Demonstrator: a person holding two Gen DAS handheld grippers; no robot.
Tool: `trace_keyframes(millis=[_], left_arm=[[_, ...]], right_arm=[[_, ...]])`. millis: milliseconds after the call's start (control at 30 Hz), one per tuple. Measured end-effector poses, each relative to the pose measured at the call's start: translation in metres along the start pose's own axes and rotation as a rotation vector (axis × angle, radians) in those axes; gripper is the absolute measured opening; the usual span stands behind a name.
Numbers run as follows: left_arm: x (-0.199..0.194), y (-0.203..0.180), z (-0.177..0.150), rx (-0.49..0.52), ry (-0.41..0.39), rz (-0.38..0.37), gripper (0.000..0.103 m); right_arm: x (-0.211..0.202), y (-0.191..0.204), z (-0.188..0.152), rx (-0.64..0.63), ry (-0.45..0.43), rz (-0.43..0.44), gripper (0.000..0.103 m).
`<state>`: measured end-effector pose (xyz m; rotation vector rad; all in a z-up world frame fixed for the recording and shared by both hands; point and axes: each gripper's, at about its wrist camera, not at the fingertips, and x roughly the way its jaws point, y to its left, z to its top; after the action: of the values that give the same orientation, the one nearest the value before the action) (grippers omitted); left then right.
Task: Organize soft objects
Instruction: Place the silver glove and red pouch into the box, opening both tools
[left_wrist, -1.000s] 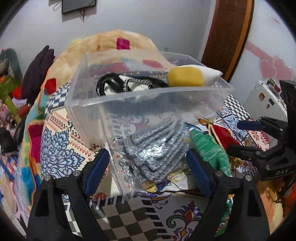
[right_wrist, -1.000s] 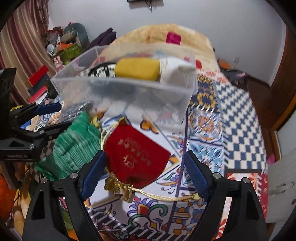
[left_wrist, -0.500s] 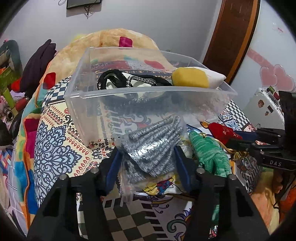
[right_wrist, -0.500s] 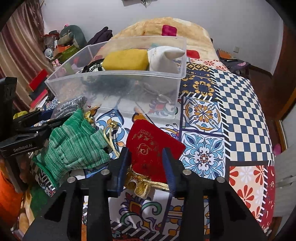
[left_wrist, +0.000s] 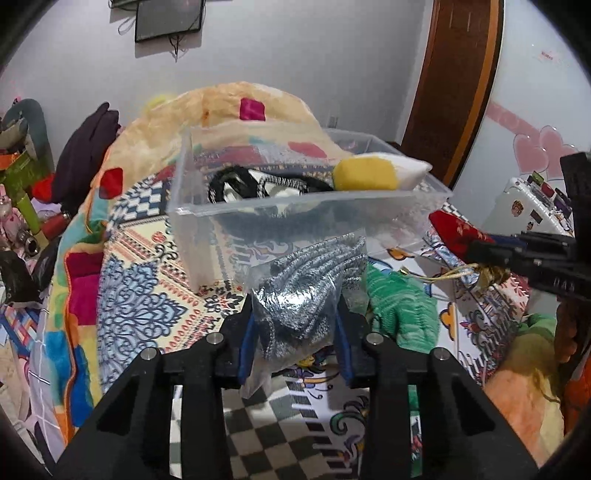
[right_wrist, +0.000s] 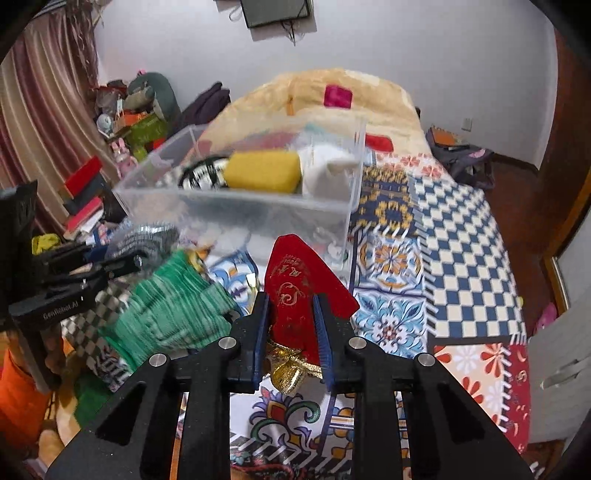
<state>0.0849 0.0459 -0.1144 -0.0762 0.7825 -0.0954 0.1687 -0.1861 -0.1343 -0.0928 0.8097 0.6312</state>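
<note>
The left claw (left_wrist: 295, 332) is clamped on the bagged grey glove (left_wrist: 306, 291) and the right claw (right_wrist: 291, 325) on the red pouch (right_wrist: 299, 291), both just near of the clear bin (right_wrist: 258, 214) on the bed (right_wrist: 461, 240).

In my left wrist view the storage bin (left_wrist: 295, 206) sits on the bed (left_wrist: 129, 310) at frame centre, with a sponge (left_wrist: 364, 175) at its right rim and a corded bundle (left_wrist: 255, 184) inside to the left. Below the bin, the bagged glove (left_wrist: 306, 306) sits between my left gripper (left_wrist: 295, 345) jaws. A knit glove (left_wrist: 399, 306) lies just right of it. At right, the pouch (left_wrist: 454, 230) sits in my right gripper (right_wrist: 291, 332), near the bin's right corner.
</note>
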Motion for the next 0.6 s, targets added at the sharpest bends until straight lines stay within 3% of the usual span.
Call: trace_keyframes(millis=[433,600], left_arm=[[-0.049,0.005,0.041,-0.017,-0.187,0.013,0.036],[-0.051,0.008,0.057,-0.014,-0.220,0.036,0.036]], right_arm=[[-0.039,0.020,0.049,-0.038,-0.199,0.018,0.022],[-0.039,0.034,0.074,-0.055,-0.266,0.031,0.022]])
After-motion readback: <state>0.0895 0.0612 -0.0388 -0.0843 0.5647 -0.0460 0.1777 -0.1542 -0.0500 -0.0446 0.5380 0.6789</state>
